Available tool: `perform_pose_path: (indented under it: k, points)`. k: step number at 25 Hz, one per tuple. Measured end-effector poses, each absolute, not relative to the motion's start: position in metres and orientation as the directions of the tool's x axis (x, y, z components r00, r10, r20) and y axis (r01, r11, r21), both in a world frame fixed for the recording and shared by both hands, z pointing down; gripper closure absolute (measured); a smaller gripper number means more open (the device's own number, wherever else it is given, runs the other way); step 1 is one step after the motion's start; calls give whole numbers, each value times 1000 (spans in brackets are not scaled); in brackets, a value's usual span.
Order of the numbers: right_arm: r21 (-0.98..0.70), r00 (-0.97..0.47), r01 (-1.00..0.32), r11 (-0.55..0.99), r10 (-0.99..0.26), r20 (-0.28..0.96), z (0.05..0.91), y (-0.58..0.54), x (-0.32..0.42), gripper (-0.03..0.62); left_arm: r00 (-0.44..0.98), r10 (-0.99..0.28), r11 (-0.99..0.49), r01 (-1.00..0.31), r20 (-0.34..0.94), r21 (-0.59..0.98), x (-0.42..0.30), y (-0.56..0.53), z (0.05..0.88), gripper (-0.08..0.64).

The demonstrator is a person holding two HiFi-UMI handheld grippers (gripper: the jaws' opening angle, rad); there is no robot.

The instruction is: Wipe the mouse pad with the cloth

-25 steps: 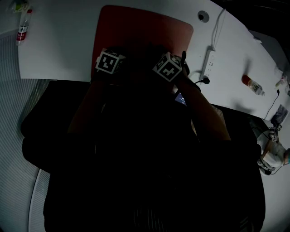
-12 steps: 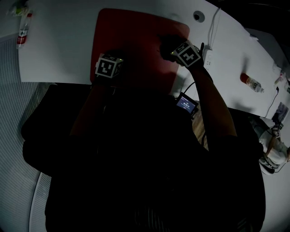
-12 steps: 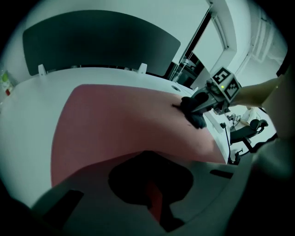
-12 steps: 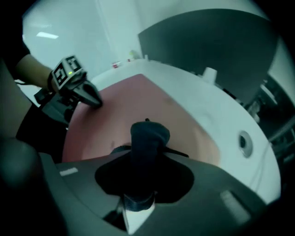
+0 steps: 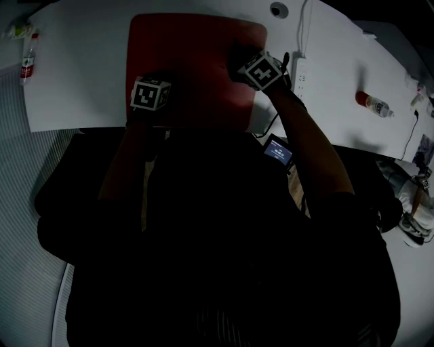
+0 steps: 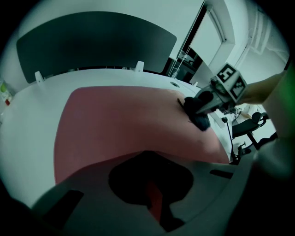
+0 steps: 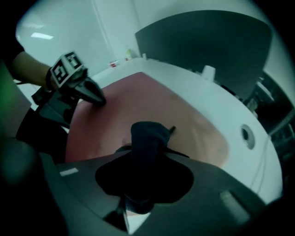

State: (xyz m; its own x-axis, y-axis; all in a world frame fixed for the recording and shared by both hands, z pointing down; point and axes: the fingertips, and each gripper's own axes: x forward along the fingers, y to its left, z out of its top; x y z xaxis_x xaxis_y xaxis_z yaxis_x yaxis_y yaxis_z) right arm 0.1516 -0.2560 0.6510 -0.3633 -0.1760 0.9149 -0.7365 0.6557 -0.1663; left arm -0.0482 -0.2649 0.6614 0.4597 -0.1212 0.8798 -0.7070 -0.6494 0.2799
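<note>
White curved surface (image 5: 81, 74); white power strip (image 5: 300, 71) toward its right; round grommet hole (image 5: 278, 9) at far edge; red-labelled clear bottle (image 5: 27, 57) far left; red-and-white bottle (image 5: 371, 104) far right; small lit screen (image 5: 279, 150) off the near edge.

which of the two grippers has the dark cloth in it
The right gripper: its jaws are clamped on the dark cloth, which is down on the red mouse pad. The left gripper has no cloth between its jaws.
</note>
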Motion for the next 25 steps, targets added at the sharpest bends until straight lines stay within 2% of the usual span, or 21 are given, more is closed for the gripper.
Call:
perform_pose_path:
  k: [3, 7, 9, 10, 13, 17, 22, 25]
  points:
    - [-238, -437, -575, 783, -48, 898, 652, -206, 85, 492, 459, -152, -651, -713, 875, 261, -49, -268, 665, 560]
    - [-325, -473, -341, 882, 137, 870, 649, -147, 23, 491, 434, -108, -655, -708, 894, 264, -46, -268, 663, 560]
    - [-339, -468, -306, 890, 169, 867, 649, -137, 14, 491, 408, -82, -668, -700, 909, 254, -50, -263, 666, 560]
    - [-350, -480, -330, 877, 164, 862, 648, -138, 15, 491, 406, -80, -661, -705, 910, 256, -50, -261, 666, 560]
    - [-390, -544, -491, 779, 75, 835, 628, -153, 37, 491, 400, -89, -608, -747, 912, 268, -52, -260, 668, 560]
    - [-486, -719, -585, 649, -139, 681, 549, -176, 66, 491, 419, -110, -569, -770, 901, 289, -52, -260, 661, 560]
    - [-483, -692, -721, 497, -485, 535, 455, -197, 147, 491, 654, -248, -653, -658, 715, 375, 0, -267, 561, 560]
    - [-457, -647, -757, 466, -631, 428, 393, -202, 186, 491, 754, -316, -702, -595, 576, 392, 33, -271, 483, 560]
